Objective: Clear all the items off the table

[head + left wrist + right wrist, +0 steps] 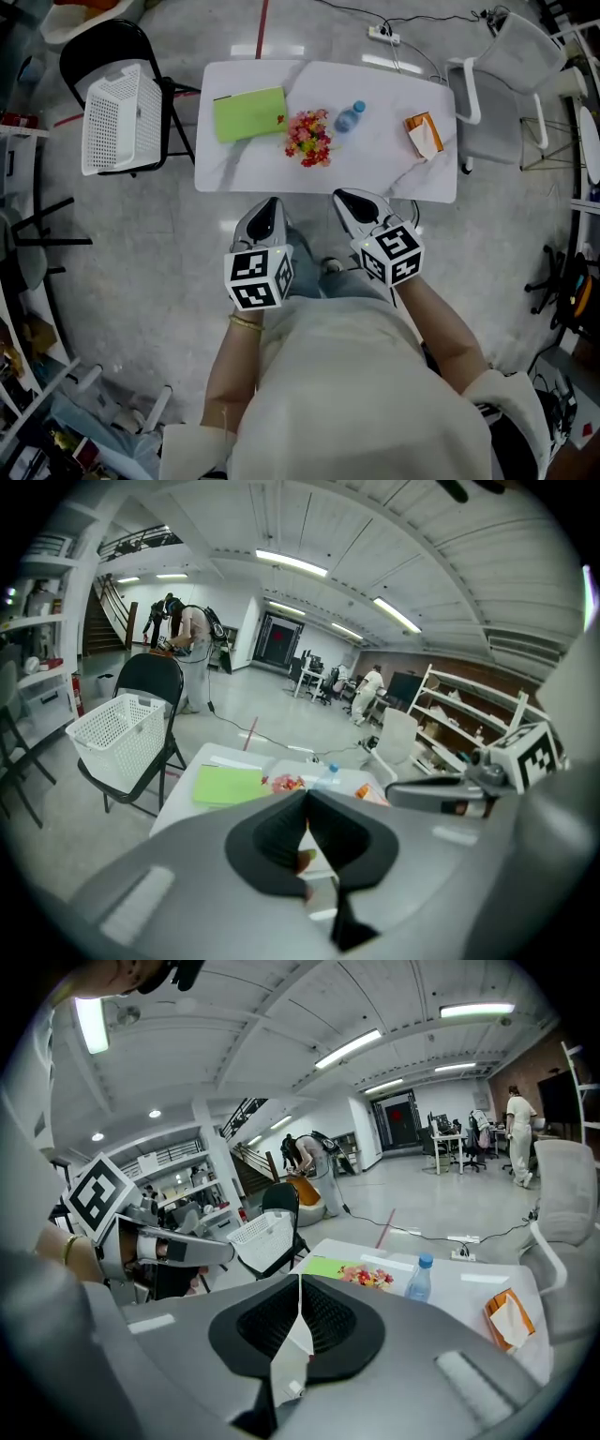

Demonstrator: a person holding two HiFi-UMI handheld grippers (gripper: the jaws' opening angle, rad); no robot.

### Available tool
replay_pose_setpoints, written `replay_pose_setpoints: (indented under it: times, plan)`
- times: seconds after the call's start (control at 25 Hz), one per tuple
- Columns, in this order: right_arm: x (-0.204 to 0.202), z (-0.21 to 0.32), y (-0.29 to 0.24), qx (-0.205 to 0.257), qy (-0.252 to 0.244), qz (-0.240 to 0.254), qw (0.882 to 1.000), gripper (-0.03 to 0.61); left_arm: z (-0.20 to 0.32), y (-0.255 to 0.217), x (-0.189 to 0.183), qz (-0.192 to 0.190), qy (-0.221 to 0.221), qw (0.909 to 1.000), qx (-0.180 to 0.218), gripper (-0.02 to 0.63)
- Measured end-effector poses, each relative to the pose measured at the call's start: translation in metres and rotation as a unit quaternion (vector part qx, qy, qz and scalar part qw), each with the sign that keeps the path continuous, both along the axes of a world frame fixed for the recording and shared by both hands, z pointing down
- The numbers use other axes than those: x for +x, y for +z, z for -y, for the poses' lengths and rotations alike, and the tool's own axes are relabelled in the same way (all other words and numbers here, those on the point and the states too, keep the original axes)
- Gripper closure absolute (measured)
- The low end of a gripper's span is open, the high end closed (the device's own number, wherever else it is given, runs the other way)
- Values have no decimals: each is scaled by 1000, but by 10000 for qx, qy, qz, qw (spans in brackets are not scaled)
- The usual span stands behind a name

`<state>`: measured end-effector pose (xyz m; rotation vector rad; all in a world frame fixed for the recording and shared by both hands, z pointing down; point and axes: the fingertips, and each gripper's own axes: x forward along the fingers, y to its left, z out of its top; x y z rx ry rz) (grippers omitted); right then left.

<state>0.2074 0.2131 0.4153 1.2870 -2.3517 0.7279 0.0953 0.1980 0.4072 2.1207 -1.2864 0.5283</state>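
On a white table (244, 173) lie a green folder (248, 114), a bunch of colourful flowers (309, 138), a blue-capped water bottle (349, 116) and an orange tissue pack (424, 134). My left gripper (270, 206) and right gripper (343, 198) hover side by side just short of the table's near edge, both shut and empty. The left gripper view shows its jaws (307, 794) closed, with the folder (228, 785) and flowers (283, 783) beyond. The right gripper view shows its jaws (298, 1281) closed, with the bottle (421, 1279) and tissue pack (506, 1319) ahead.
A white mesh basket (122, 117) rests on a black chair (103, 47) left of the table. A white chair (506, 84) stands at the table's right end. A power strip (382, 36) and cable lie on the floor behind. People work far off in the hall.
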Motion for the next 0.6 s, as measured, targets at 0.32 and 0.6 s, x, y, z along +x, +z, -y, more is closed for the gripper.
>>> replay_pose_setpoints:
  times: [0.32,0.6]
  plan:
    - [2,22,35,-282,406,-205,9986,543,29,27,-8,96,391,9990,-185,604]
    - [2,34,70,-656,657,-377,9950,488,47,45,-10,38,773,9963,-380,604]
